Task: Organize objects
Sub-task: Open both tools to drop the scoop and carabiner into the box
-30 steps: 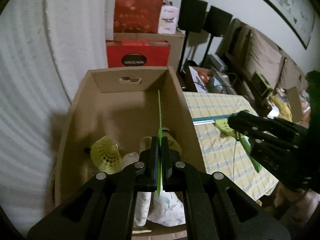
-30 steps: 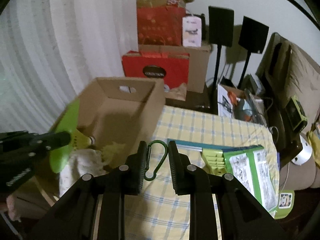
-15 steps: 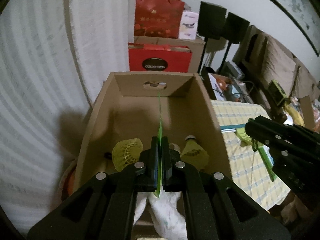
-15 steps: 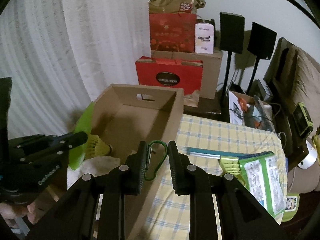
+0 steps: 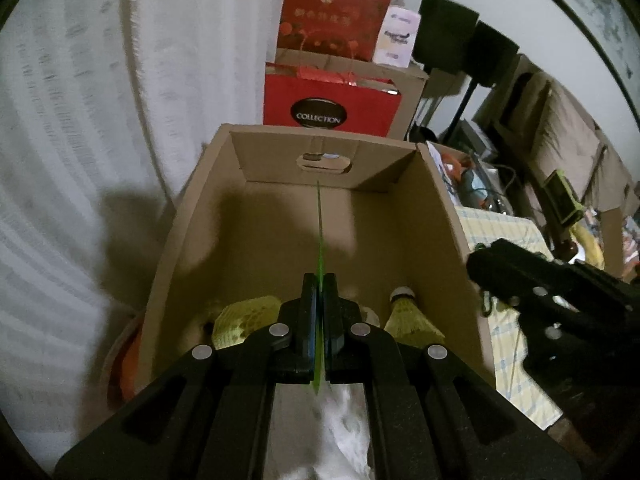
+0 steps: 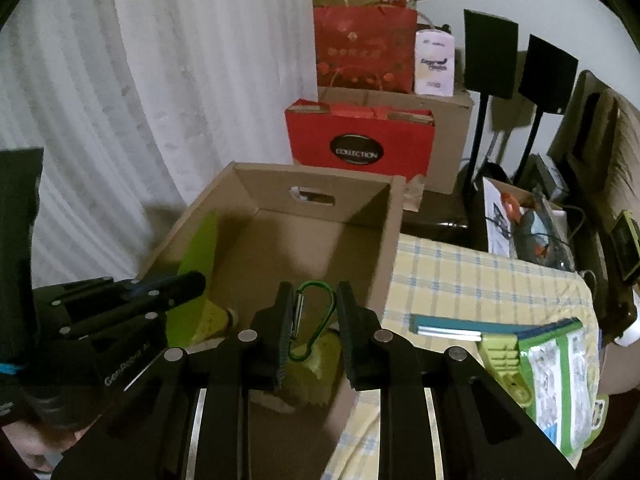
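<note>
My left gripper [image 5: 319,280] is shut on a flat green plastic piece [image 5: 319,236], seen edge-on, held over the open cardboard box [image 5: 452,240]. From the right wrist view that green piece [image 6: 196,276] shows broad side, in the left gripper [image 6: 192,280]. My right gripper [image 6: 314,300] is shut on a green carabiner [image 6: 312,320], over the box's [image 6: 394,240] right part. Yellow shuttlecocks [image 5: 412,316] and a white cloth [image 5: 344,432] lie in the box.
A yellow checked tablecloth [image 6: 472,276] lies right of the box, with a teal-edged book [image 6: 448,326] and green packets [image 6: 552,380] on it. Red gift bags [image 6: 360,144] and a carton stand behind. White curtain at left. Speaker stands [image 6: 488,56] at back right.
Both grippers have moved left and forward over the box. The right gripper with the carabiner has gone from over the tablecloth to over the box.
</note>
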